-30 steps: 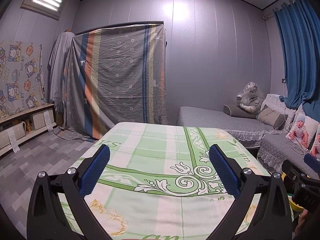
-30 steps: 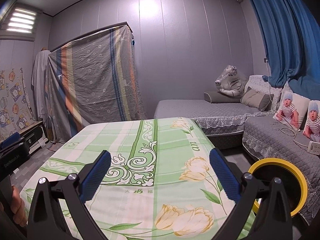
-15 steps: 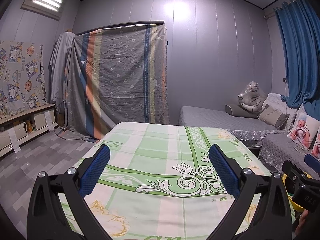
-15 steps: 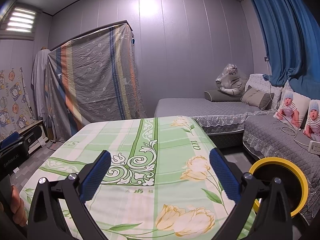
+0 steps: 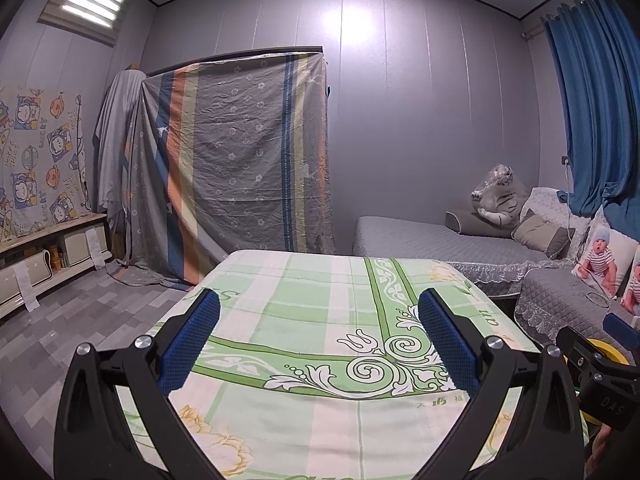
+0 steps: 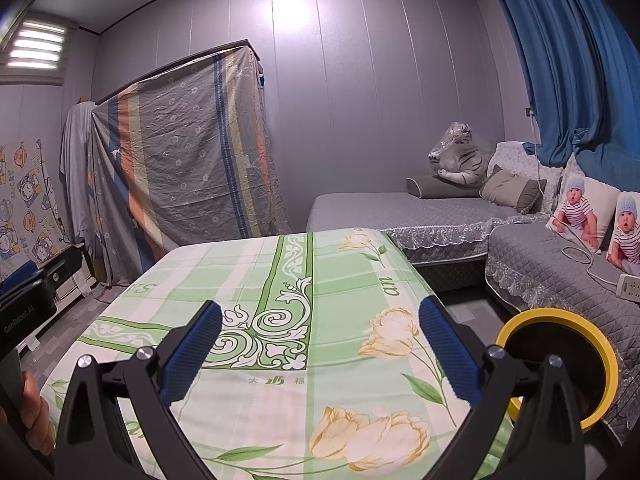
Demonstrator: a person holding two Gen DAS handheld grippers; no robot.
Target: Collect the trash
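Observation:
A table with a green flowered cloth (image 5: 320,320) fills the lower middle of both views (image 6: 280,280). No trash shows on it. A round bin with a yellow rim (image 6: 560,364) stands on the floor at the table's right side; a part of its rim shows in the left wrist view (image 5: 610,354). My left gripper (image 5: 320,340) is open and empty above the near part of the table. My right gripper (image 6: 320,344) is open and empty above the table's right half, left of the bin.
A grey sofa (image 6: 400,208) with pillows and a plush tiger (image 6: 460,156) runs along the right. A cloth-draped wardrobe (image 5: 240,160) stands at the back. A low shelf (image 5: 40,256) lines the left wall. Blue curtains (image 6: 580,60) hang at right.
Both views have shifted very slightly; the grippers stay open and empty above the table.

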